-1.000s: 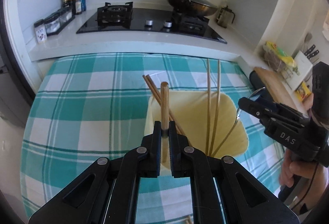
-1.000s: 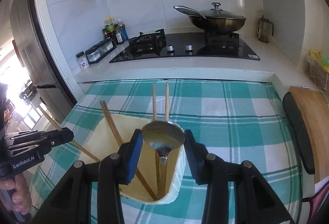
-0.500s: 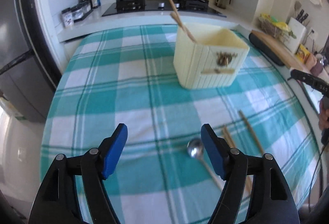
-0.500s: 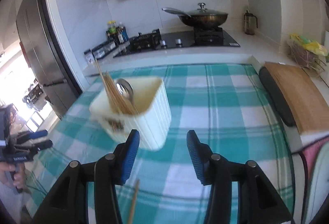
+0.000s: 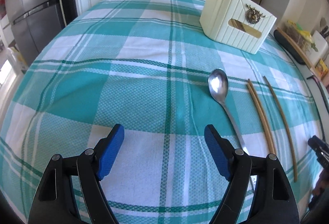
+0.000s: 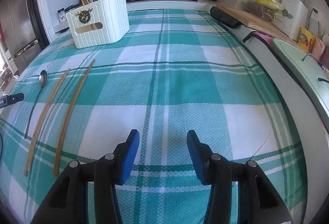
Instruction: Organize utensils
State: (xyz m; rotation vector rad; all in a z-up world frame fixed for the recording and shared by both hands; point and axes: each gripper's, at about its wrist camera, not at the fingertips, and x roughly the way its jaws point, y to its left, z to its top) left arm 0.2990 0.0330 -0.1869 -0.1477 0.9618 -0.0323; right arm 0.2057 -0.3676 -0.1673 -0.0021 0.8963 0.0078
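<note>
Over the checked tablecloth (image 5: 127, 88), the left wrist view shows the left gripper (image 5: 164, 148) with its blue pads spread wide and nothing between them. A metal spoon (image 5: 219, 88) lies just ahead to its right, bowl up and pointing away, the handle running back under the right-hand finger. Beyond the spoon lie a pair of chopsticks (image 5: 259, 109) touching side by side and a single chopstick (image 5: 280, 112) slightly apart. The cream utensil box (image 5: 234, 24) stands well beyond them, chopstick tips showing above its rim.

From the right wrist view, the right gripper (image 6: 162, 154) has jaws parted to a middling gap, empty, above bare cloth. The loose utensils lie far to its left, the box behind them.

Judging by this layout, the next pick suits the left gripper: shift it right, straddle the spoon's thin handle crosswise, and close low against the cloth so it cannot slip.
</note>
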